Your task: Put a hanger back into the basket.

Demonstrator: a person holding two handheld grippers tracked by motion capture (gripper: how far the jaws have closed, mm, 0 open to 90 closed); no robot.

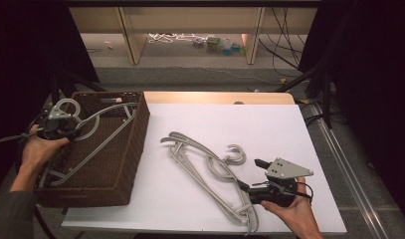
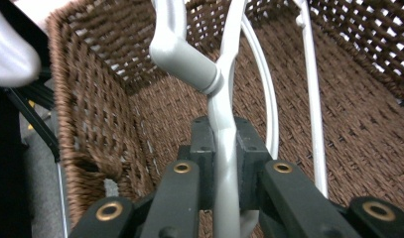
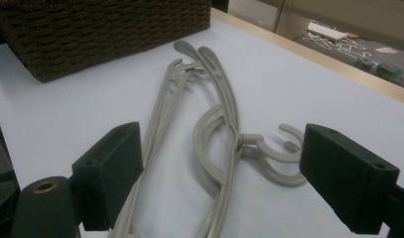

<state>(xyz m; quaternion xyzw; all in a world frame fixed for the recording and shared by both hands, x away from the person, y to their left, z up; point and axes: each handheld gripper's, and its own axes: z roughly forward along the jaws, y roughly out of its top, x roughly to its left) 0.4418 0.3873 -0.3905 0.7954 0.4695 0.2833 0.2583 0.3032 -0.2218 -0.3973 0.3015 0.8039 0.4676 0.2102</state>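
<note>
White table under me has a brown basket [image 1: 121, 164] at its left edge, where my left gripper [image 2: 224, 148] is clamped on one hanger [image 1: 93, 122] to lower it in, while my right gripper [image 3: 222, 183], jaws apart, waits by the pile of hangers [image 1: 210, 174] near the front edge.

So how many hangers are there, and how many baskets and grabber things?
Grey plastic hangers: 3, one held over the basket by the left gripper and two stacked on the white table
Brown woven basket: 1
Grippers: 2, counting the right gripper, which is open
Total: 6
</note>
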